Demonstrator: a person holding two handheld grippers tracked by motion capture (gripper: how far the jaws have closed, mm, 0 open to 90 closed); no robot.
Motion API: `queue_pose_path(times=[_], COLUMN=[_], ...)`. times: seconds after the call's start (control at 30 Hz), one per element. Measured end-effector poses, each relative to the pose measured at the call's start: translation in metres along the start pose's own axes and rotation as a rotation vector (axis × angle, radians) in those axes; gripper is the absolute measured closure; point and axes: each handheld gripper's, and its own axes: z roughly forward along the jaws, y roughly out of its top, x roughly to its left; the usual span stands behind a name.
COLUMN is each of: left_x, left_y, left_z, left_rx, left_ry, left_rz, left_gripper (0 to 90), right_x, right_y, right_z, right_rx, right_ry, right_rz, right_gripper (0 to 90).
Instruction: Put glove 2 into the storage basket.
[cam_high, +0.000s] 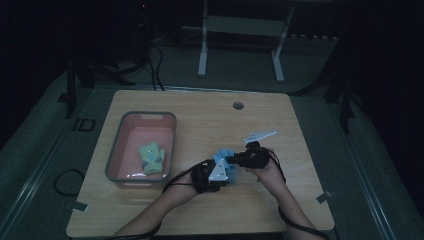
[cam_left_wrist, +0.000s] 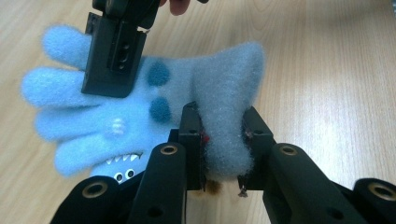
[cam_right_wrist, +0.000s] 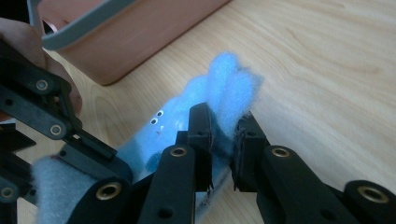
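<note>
The room around is dark; behind the worktop (cam_high: 200, 215) stands a light metal frame (cam_high: 240, 45) on a grey floor, and black cables (cam_high: 155, 65) run over that floor. The worktop is pale wood with a small round hole (cam_high: 238, 105) near its far edge, and most of its surface is bare.

On the left part of it stands a pink tub (cam_high: 116, 150) with a grey rim. Inside lies a green glove (cam_high: 151, 158), so the tub probably collects gloves that are already done.

In front of the person, right of the tub, a fluffy blue glove (cam_high: 226, 159) is held just above the wood between both tools. The left gripper (cam_left_wrist: 224, 140) is closed on the cuff, which bunches between its jaws. The right gripper (cam_right_wrist: 223, 130) is closed on the finger end, pinching some of the fingers. I think each takes one end so that the glove is stretched and does not hang down, perhaps to fold it or to carry it to the tub. The glove shows dark dots and a small monster face (cam_left_wrist: 122, 163).
</note>
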Motion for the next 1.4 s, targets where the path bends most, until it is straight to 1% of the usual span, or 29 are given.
queue_pose_path(times=[0.03, 0.07, 0.17, 0.2, 0.23, 0.3, 0.37, 0.4, 0.43, 0.47, 0.5, 0.57, 0.6, 0.63, 0.67, 0.77, 0.8, 0.83, 1.0, 1.03, 1.1, 1.13, 1.17, 1.2, 1.23, 1.4], left_x=[0.001, 0.002, 0.005, 0.005, 0.006, 0.008, 0.010, 0.010, 0.012, 0.012, 0.015, 0.017, 0.017, 0.019, 0.020, 0.024, 0.024, 0.025, 0.032, 0.032, 0.036, 0.041, 0.044, 0.044, 0.047, 0.051], left_y=[0.000, 0.001, 0.001, 0.001, 0.000, -0.002, -0.003, -0.003, -0.005, -0.005, -0.006, -0.007, -0.007, -0.008, -0.008, -0.010, -0.010, -0.013, -0.022, -0.022, -0.027, -0.033, -0.036, -0.036, -0.041, -0.053], left_z=[-0.006, -0.009, -0.018, -0.018, -0.023, -0.028, -0.031, -0.031, -0.036, -0.036, -0.043, -0.050, -0.050, -0.057, -0.061, -0.071, -0.071, -0.077, -0.094, -0.094, -0.101, -0.107, -0.109, -0.109, -0.115, -0.128], left_rx=[0.003, 0.004, 0.013, 0.013, 0.020, 0.017, 0.026, 0.026, 0.025, 0.025, 0.028, 0.032, 0.032, 0.033, 0.036, 0.039, 0.039, 0.047, 0.058, 0.058, 0.055, 0.059, 0.064, 0.064, 0.070, 0.084], left_ry=[0.008, 0.012, 0.019, 0.019, 0.037, 0.042, 0.055, 0.055, 0.061, 0.061, 0.068, 0.077, 0.077, 0.084, 0.089, 0.103, 0.103, 0.116, 0.138, 0.138, 0.138, 0.141, 0.145, 0.145, 0.149, 0.164], left_rz=[0.001, 0.004, 0.006, 0.006, 0.008, -0.007, -0.004, -0.004, -0.012, -0.012, -0.009, -0.007, -0.007, -0.011, -0.008, -0.014, -0.014, -0.014, -0.025, -0.025, -0.026, -0.041, -0.044, -0.044, -0.055, -0.062], left_gripper=[75.7, 75.7, 75.9, 75.9, 75.8, 75.8, 75.8, 75.8, 75.8, 75.8, 75.8, 75.8, 75.9, 75.8, 75.9, 75.8, 75.9, 75.9, 75.9, 75.9, 75.9, 75.9, 75.9, 75.9, 75.9, 75.9], right_x=[0.001, 0.003, 0.008, 0.008, 0.010, 0.013, 0.016, 0.016, 0.019, 0.019, 0.023, 0.027, 0.027, 0.031, 0.033, 0.040, 0.043, 0.045, 0.055, 0.057, 0.059, 0.061, 0.063, 0.063, 0.068, 0.077], right_y=[0.002, 0.005, 0.013, 0.013, 0.018, 0.024, 0.030, 0.030, 0.035, 0.035, 0.041, 0.048, 0.048, 0.055, 0.058, 0.069, 0.072, 0.076, 0.092, 0.094, 0.097, 0.102, 0.105, 0.105, 0.109, 0.118], right_z=[0.000, 0.001, 0.003, 0.003, 0.005, 0.008, 0.011, 0.011, 0.014, 0.014, 0.016, 0.018, 0.018, 0.020, 0.021, 0.024, 0.026, 0.027, 0.041, 0.044, 0.047, 0.054, 0.058, 0.058, 0.064, 0.080], right_rx=[-0.001, -0.005, -0.013, -0.013, -0.021, -0.029, -0.030, -0.030, -0.034, -0.034, -0.035, -0.037, -0.037, -0.036, -0.037, -0.043, -0.046, -0.047, -0.057, -0.059, -0.062, -0.071, -0.074, -0.074, -0.083, -0.084], right_ry=[0.001, -0.004, 0.005, 0.005, 0.024, 0.026, 0.023, 0.023, 0.019, 0.019, 0.018, 0.019, 0.019, 0.021, 0.022, 0.026, 0.030, 0.032, 0.042, 0.044, 0.051, 0.065, 0.066, 0.066, 0.064, 0.062], right_rz=[-0.003, -0.011, -0.021, -0.021, -0.003, -0.008, -0.009, -0.009, -0.015, -0.015, -0.017, -0.028, -0.028, -0.043, -0.047, -0.060, -0.068, -0.068, -0.091, -0.086, -0.081, -0.056, -0.053, -0.053, -0.053, -0.066], right_gripper=[80.6, 80.7, 80.8, 80.8, 80.9, 80.9, 80.9, 80.9, 80.9, 80.9, 80.9, 81.0, 81.0, 81.0, 81.1, 81.2, 81.3, 81.3, 81.7, 81.8, 81.9, 82.2, 82.3, 82.3, 82.5, 82.8])
